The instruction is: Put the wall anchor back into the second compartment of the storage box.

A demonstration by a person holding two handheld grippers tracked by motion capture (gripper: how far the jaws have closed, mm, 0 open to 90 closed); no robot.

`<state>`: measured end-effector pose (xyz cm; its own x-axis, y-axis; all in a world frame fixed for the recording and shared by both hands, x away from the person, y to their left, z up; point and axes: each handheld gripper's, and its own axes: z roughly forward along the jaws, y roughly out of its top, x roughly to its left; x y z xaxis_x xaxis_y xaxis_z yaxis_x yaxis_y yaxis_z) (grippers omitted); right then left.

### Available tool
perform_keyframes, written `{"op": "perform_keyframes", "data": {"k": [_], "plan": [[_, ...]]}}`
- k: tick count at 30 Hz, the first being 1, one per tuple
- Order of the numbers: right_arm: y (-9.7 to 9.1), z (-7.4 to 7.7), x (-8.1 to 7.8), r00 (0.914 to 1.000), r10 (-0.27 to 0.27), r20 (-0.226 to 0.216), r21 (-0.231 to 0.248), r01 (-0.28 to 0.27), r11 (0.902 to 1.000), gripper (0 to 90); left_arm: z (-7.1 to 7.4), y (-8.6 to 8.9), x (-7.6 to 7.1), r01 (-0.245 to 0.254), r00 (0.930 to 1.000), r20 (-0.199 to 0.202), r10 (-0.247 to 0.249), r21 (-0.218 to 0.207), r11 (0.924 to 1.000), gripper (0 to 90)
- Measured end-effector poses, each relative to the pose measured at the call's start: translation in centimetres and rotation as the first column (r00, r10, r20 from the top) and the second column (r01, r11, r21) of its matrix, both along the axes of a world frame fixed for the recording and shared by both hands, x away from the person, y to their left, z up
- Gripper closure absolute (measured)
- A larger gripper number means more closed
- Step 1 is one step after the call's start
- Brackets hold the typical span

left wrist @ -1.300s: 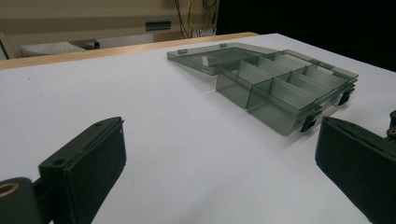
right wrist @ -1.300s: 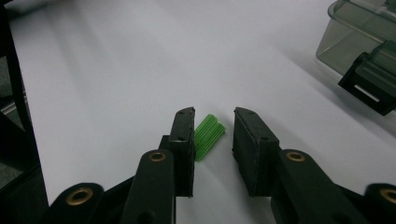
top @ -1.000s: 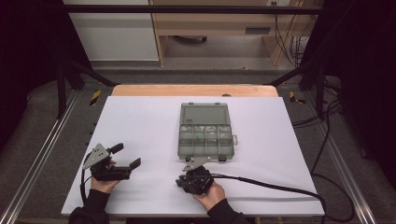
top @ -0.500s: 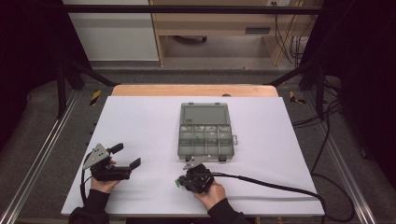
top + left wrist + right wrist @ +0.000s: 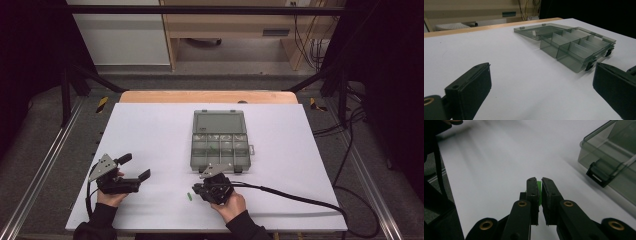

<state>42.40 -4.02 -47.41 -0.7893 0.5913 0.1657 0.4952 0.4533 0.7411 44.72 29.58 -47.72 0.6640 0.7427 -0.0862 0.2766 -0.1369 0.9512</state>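
A small green piece (image 5: 539, 187) is pinched between the two black pads of my right gripper (image 5: 538, 182), which is shut on it just above the white table. From above, the green piece (image 5: 189, 196) pokes out left of the right gripper (image 5: 195, 192), near the table's front edge. A clear grey compartment box (image 5: 220, 150) lies just behind it, its lid (image 5: 219, 122) folded back flat. The box (image 5: 576, 47) is ahead and right of my left gripper (image 5: 541, 75), which is open and holds nothing. That left gripper (image 5: 136, 166) is at the front left.
The right gripper's black cable (image 5: 300, 197) trails right across the white table top (image 5: 150, 130) and off its edge. The box's latches (image 5: 596, 173) stand close on the right of the right gripper. Metal rails (image 5: 45, 165) flank the table.
The right gripper has dipped slightly toward the front edge, and the green piece now shows at its tips. The left gripper has kept still.
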Motion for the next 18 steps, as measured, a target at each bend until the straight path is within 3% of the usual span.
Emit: {"op": "perform_keyframes", "data": {"k": [18], "plan": [[-2.2,3.8,0.3,0.9924,-0.054,0.11,0.058,0.048,0.9971,84.9,0.0,0.0,0.0,0.003,1.0,0.0,-0.003,-0.001,1.0,1.3]]}}
